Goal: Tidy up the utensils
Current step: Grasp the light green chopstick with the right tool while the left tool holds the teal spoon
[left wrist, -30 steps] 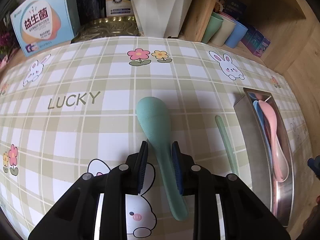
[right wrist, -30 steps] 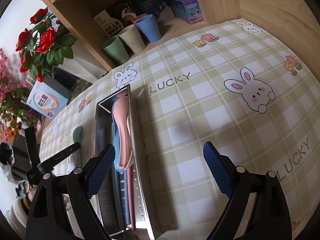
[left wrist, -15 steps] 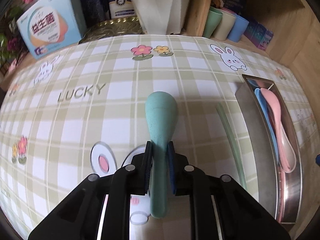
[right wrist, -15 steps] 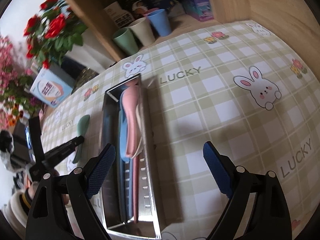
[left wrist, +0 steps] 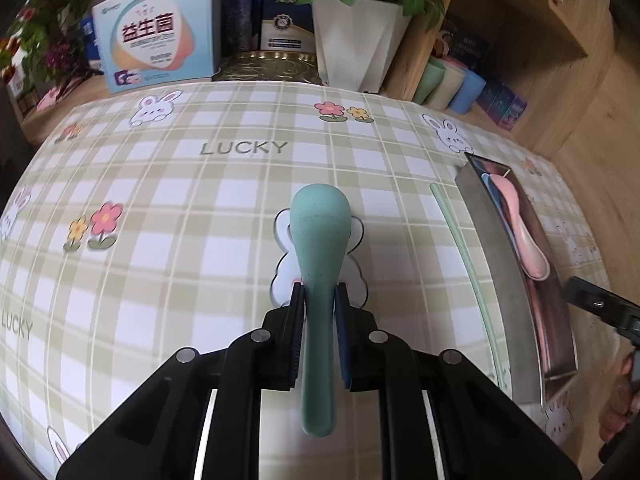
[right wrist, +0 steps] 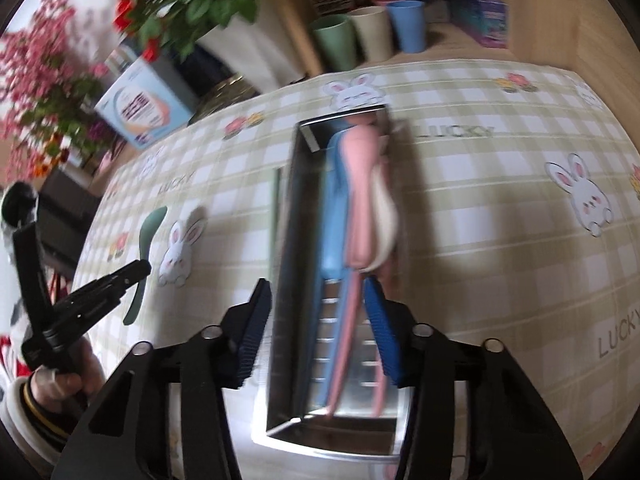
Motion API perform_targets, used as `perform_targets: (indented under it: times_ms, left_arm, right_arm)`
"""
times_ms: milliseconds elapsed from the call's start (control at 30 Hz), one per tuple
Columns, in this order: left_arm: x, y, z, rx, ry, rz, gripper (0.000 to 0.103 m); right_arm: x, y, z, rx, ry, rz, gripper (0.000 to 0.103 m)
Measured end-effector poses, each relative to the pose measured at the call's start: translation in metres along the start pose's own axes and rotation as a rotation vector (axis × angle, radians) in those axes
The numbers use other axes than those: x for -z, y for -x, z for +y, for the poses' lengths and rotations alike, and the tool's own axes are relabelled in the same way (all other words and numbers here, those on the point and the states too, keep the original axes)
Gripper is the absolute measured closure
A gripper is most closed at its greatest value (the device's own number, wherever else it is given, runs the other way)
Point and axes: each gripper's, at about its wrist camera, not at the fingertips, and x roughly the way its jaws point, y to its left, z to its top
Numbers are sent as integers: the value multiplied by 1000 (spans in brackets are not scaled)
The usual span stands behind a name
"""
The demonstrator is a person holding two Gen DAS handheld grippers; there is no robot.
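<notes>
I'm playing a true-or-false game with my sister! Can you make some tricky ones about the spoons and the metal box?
1. The left gripper is shut on the green spoon. True.
2. The metal tray is empty. False: a pink spoon and a blue spoon lie in it.
3. A green chopstick lies on the tablecloth beside the tray. True.
4. The three cups stand inside the tray. False: they stand on the shelf behind.
</notes>
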Motion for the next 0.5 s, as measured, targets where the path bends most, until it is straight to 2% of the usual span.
perform_targets:
  times_ms: [133,367,500]
  left_arm:
    - [7,9,8,14,-1,-21,88]
    - [8,19,33,62,58,-53,88]
    - [11,22,48,67,87,-61,88]
  right_arm:
    - [-4,-14,32,20,90,28,77]
    - [-28,-55,75,116,220,114,82]
    - [-39,-79,85,199,220,165,82]
